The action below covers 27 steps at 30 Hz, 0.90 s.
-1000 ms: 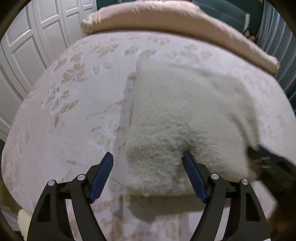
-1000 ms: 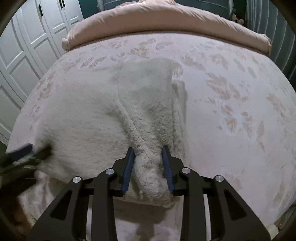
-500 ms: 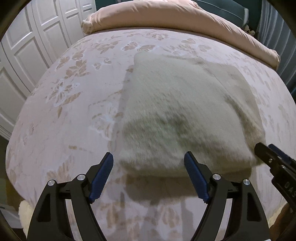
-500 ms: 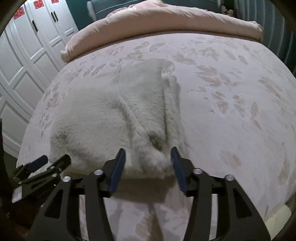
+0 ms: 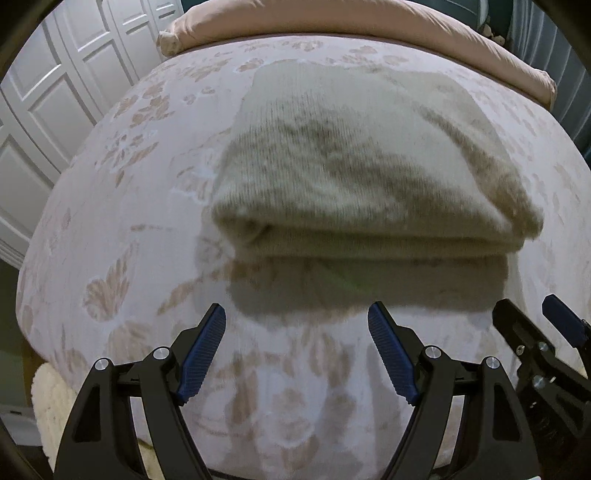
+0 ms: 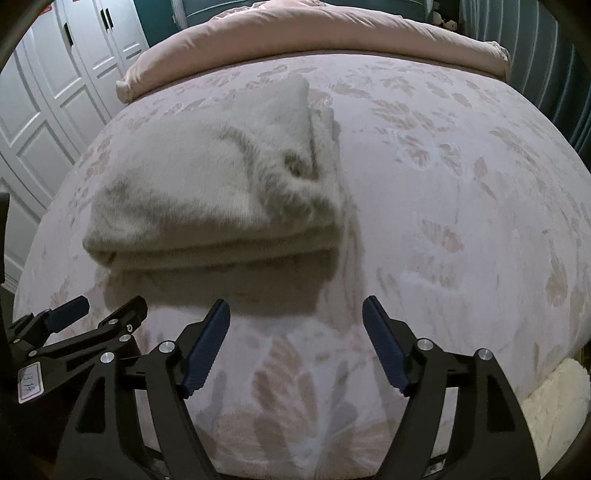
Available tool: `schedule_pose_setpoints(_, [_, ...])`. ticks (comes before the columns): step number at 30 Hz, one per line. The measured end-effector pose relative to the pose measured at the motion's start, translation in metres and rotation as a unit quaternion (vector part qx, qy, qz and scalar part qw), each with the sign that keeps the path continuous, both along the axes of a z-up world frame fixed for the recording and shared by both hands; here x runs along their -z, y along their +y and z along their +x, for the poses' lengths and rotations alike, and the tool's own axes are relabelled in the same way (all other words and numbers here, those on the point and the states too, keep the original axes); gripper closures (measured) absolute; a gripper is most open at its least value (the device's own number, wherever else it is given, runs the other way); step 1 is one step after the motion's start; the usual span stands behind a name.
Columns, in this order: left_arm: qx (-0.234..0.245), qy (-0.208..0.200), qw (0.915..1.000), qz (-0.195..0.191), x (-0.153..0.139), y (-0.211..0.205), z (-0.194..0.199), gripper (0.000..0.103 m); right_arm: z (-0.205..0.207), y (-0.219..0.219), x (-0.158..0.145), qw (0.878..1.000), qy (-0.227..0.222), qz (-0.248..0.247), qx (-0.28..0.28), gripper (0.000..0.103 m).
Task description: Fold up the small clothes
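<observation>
Your left gripper (image 5: 297, 350) has its jaws spread wide with nothing between them, blue ribbed pads (image 5: 201, 354) hovering over the bedspread (image 5: 110, 229) at the bottom of the frame. Your right gripper (image 6: 295, 347) is the same: jaws wide, empty, low in its own view. Just beyond both, apart from the pads, the folded cream sweater (image 5: 354, 166) lies in stacked layers on the floral bedspread, centre frame in the left view and left of centre in the right view. A small white tag (image 6: 29, 382) on the left gripper, at the right view's lower left, carries handwriting that looks like "13 14". A pink duvet (image 6: 314, 33) runs along the top, white wardrobe doors (image 6: 48, 81) upper left.
</observation>
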<state>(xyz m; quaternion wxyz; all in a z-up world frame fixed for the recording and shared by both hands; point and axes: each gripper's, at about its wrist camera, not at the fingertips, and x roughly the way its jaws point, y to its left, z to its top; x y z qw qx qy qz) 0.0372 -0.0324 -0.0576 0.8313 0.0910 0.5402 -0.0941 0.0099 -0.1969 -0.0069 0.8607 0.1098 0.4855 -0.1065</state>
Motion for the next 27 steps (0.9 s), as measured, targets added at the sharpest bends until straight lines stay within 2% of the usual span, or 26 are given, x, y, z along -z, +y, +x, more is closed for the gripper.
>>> schedule_pose_setpoints(8, [-0.005,0.013,0.9999,0.001,0.022,0.007,-0.016,0.024,-0.018,0.008,0.023,1.000,0.016,-0.009,0.010,0.026])
schedule_pose_setpoints(11, [-0.006,-0.010,0.9999,-0.001,0.024,0.008,-0.023,0.021,-0.022,0.009,0.032,1.000,0.024,-0.013,0.012,0.026])
schedule_pose_setpoints(14, [-0.013,-0.026,0.9996,-0.001,0.029,0.011,-0.026,0.011,-0.024,0.011,0.036,0.999,0.014,-0.027,0.010,0.024])
schedule_pose_setpoints(16, [-0.018,-0.035,0.9991,-0.016,0.033,0.016,-0.027,0.011,-0.025,0.011,0.038,0.999,0.009,-0.033,0.012,0.019])
schedule_pose_setpoints(20, [-0.016,-0.050,0.9986,-0.008,0.034,0.013,-0.030,0.011,-0.026,0.010,0.043,0.999,-0.007,-0.038,0.011,0.012])
schedule_pose_setpoints(27, [-0.017,-0.070,0.9974,-0.008,0.035,0.007,-0.043,0.010,-0.029,0.010,0.046,0.999,-0.023,-0.046,0.007,0.009])
